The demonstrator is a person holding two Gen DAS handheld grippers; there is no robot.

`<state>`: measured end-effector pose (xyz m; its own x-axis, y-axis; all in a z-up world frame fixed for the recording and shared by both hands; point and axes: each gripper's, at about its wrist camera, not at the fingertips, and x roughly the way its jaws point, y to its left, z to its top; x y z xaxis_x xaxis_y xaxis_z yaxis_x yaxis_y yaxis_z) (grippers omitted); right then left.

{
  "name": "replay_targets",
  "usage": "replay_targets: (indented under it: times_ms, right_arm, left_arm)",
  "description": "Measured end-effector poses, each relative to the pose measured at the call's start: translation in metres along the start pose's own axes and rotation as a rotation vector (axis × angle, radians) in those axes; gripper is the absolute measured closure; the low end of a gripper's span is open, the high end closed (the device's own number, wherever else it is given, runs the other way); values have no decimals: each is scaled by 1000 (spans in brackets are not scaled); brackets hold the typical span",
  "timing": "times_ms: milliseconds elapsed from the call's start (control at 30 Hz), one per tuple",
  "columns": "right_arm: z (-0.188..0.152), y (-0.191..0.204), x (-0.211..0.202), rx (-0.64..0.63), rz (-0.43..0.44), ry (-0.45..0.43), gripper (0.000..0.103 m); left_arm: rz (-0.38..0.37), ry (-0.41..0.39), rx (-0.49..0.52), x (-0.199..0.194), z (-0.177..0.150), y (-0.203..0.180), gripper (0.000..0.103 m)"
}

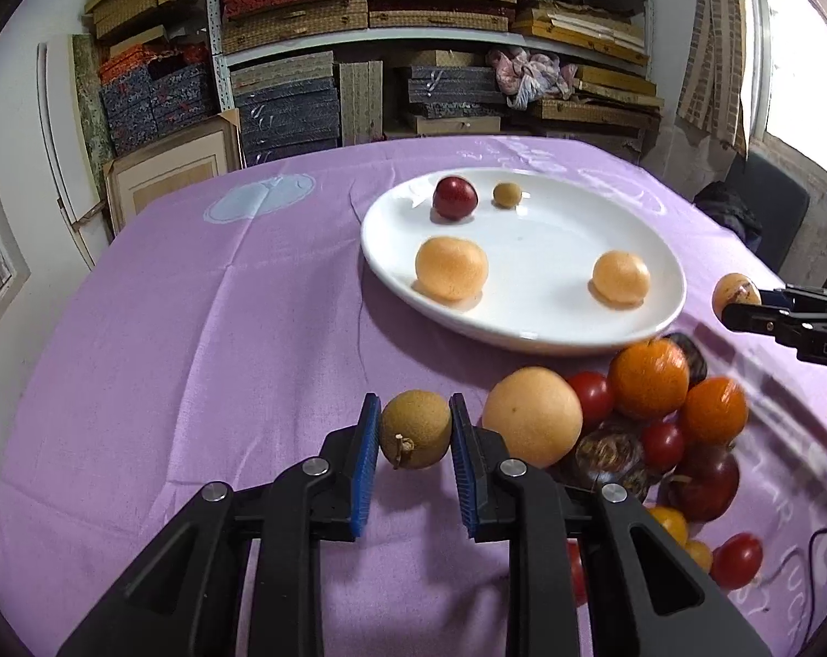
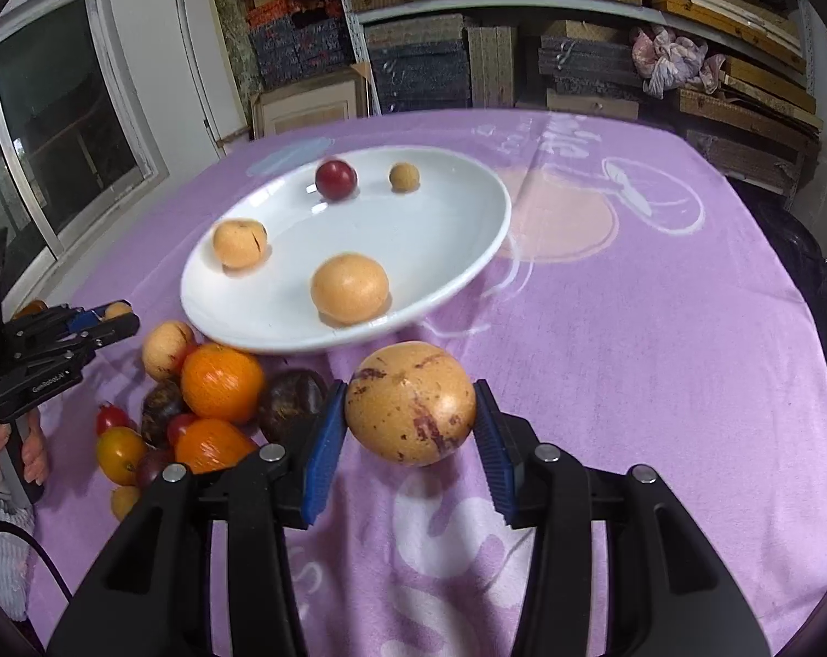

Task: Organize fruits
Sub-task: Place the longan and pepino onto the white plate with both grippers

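White china took up the ground ahead of both my tongs: the plate (image 1: 523, 328) lay ahead and a little right of the left tongs (image 1: 415, 430), and ahead and left of the right tongs (image 2: 411, 410). Four fruits already sat on it. A red plum (image 1: 455, 197) and a small brown one (image 1: 507, 194) were at the far side, and two pale orange ones, a larger (image 1: 451, 268) and a smaller (image 1: 621, 277), were nearer me.

My left tongs were pinching a longan (image 1: 415, 430), its stub of stem showing, both blue pads (image 1: 367, 465) pressed against its sides. It hung just short of the plate's near rim. My right tongs were clamped on a big tan fruit (image 2: 411, 402) streaked with purple, held above the purple cloth (image 2: 660, 356) just this side of the plate.

Most of the sorting seemed to lie ahead of me. The heap (image 1: 649, 427) sat just right of the left tongs and just left of the right ones: two oranges (image 2: 222, 383), a pale round fruit (image 1: 532, 416), dark purple fruits (image 2: 292, 402), several red tomatoes (image 1: 736, 561) and some yellow ones (image 2: 119, 454). I counted more than a dozen loose pieces, though those at the back hid one another.

I judged the job under halfway done, with two fruits in the air and neither yet set down. How the fruits were meant to be grouped I could not tell.
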<state>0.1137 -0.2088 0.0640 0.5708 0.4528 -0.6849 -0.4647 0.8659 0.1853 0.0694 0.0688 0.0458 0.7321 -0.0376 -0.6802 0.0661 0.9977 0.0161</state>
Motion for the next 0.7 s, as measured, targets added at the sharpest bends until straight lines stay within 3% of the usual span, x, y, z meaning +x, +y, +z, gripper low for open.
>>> replay_targets:
  times_ms: [67,167,267,367,533,600,667,700]
  right_arm:
    - [14,5,-17,-5,5,-59,58]
    - [42,18,-11,-39,-6,-55,58]
    - [66,30,19,-75,-38,-29,58]
    - [81,29,55,-29,-5,4,58]
    - [85,26,97,-12,18,48,58]
    - [84,26,102,-21,17,55,58]
    - [84,24,104,-15,23,60,58]
    - [84,23,105,-12,25,60,58]
  left_arm:
    - [-14,-19,-12,-1,18,-2,78]
    - [-33,-5,-13,15,44,-11,78]
    - [-38,20,-16,41,61,-24,78]
    - [-79,55,-40,65,70,-34,77]
    - [-93,60,47,80,76,-62,77]
    - [-118,66,36,83,77,-64,70]
    - [-142,49,16,82,79,-62,46]
    - [-146,43,24,80,79,-63,41]
